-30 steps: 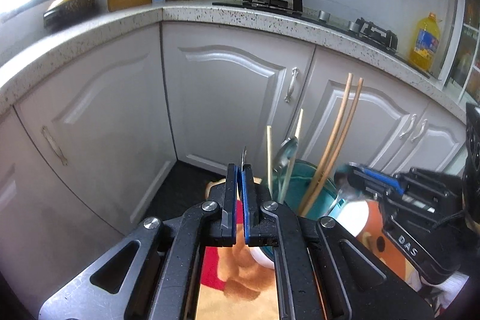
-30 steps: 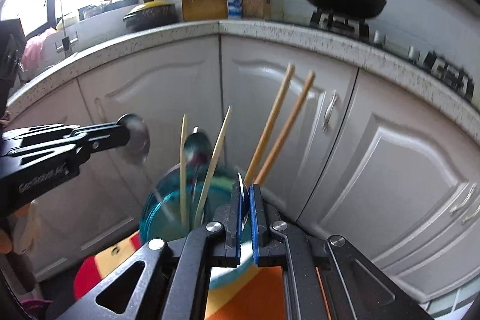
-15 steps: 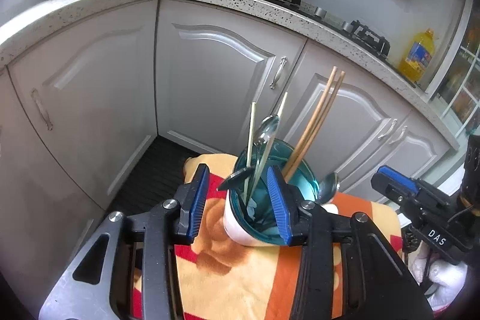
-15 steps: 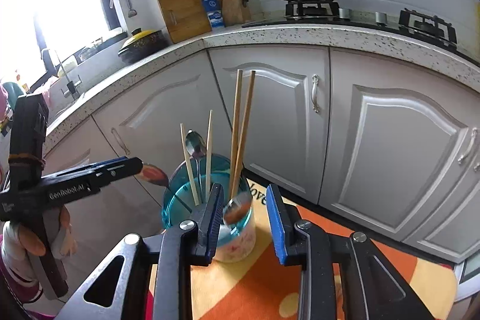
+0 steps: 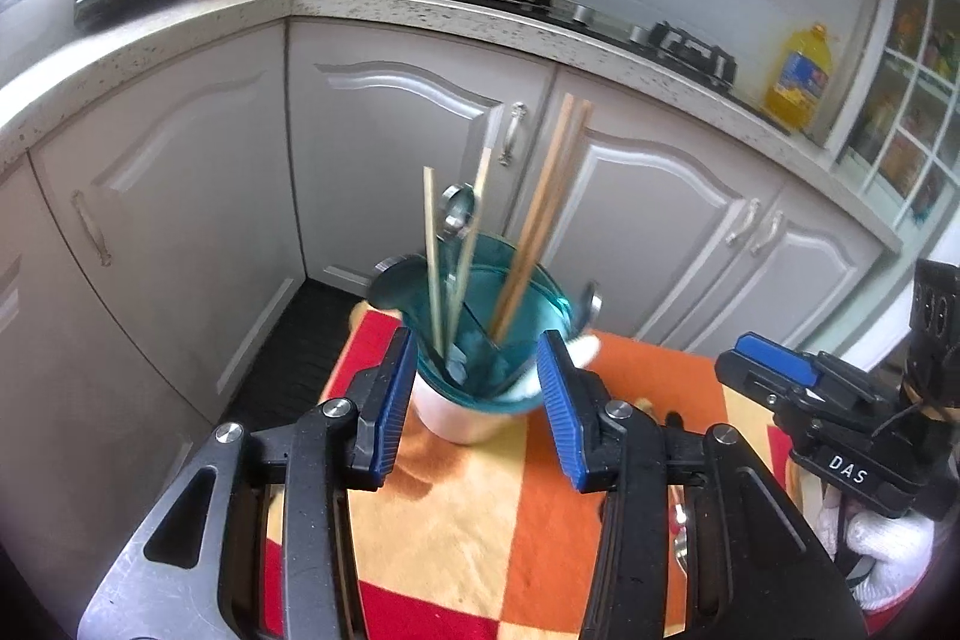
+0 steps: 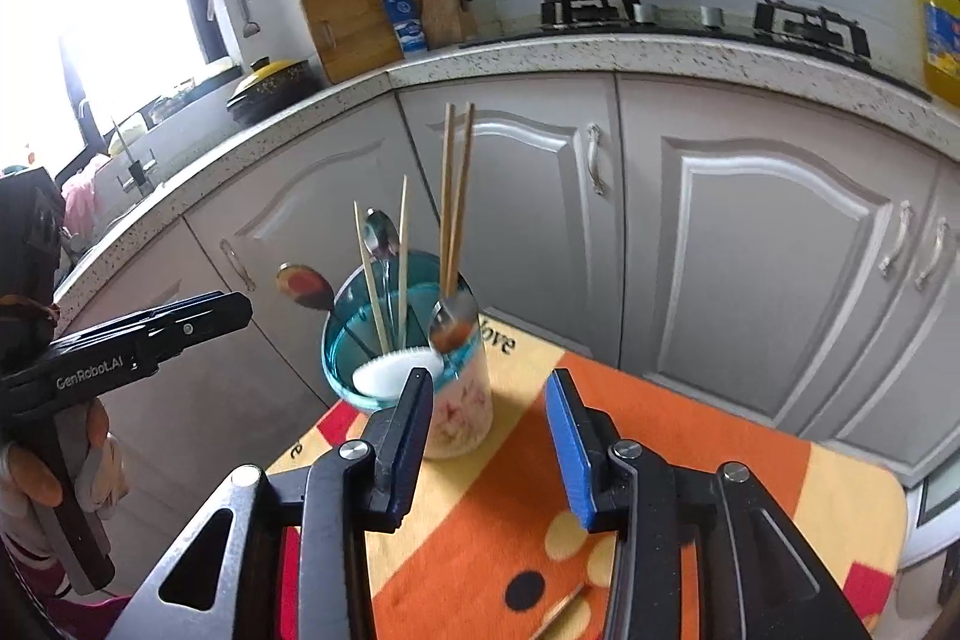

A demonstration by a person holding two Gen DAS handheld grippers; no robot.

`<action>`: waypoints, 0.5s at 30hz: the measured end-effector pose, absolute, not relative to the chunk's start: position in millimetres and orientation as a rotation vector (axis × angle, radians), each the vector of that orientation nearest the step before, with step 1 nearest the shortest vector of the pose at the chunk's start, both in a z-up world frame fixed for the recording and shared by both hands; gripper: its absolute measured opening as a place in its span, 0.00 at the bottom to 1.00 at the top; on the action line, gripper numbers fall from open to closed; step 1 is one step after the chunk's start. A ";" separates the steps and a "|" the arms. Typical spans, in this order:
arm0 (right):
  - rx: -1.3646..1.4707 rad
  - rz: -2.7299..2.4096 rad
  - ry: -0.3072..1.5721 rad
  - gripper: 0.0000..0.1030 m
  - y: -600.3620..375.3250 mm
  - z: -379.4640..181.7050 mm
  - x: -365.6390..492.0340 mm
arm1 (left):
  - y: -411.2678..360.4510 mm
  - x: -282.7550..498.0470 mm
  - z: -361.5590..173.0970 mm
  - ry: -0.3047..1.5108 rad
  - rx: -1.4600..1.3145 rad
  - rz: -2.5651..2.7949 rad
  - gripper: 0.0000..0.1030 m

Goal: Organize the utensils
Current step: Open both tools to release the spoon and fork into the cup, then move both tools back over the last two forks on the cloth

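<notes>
Between our left gripper's [image 5: 477, 388] blue pads the gap now stands wide and holds nothing; a second ago those pads were pressed together on a thin utensil handle, and half a second ago they had only begun to part. Our right gripper [image 6: 489, 430] shows the same change: shut a second ago, now spread wide and empty above the orange cloth [image 6: 690, 460].

Just ahead of both jaws stands the cup [image 5: 474, 340], a white body with a teal rim, on the cloth-covered table. What we let go appears to have landed there. A steel spoon [image 6: 449, 325] leans on the rim nearer our right gripper, and another spoon [image 6: 303, 287] hangs out over the far side toward our left one. A third spoon [image 5: 456, 214] rises between the pale thin chopsticks [image 5: 429, 244], and the long brown chopsticks [image 5: 543, 220] slant up beside them. Something white lies inside the cup, though we cannot tell what it is.

We judge this pair of drops done, since both grippers are clear of the cup and touch nothing. Low in the right wrist view a thin pale stick [image 6: 558, 610] lies on the cloth, and the left view shows a metal glint by our right frame, so more probably waits to be gathered.
</notes>
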State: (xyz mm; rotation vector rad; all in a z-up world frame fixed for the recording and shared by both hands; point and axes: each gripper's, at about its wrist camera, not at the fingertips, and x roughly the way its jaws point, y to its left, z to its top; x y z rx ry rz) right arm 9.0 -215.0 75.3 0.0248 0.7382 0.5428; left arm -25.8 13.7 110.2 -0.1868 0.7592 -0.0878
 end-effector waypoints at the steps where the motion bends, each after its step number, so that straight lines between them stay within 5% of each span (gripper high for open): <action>1: 0.022 0.534 0.744 0.36 -218.2 73.7 5.1 | 9.4 -28.2 109.6 0.761 -0.180 -0.094 0.40; 15: 0.030 0.439 0.808 0.39 -267.9 53.6 -36.0 | -43.9 -47.2 91.1 0.818 -0.125 -0.205 0.41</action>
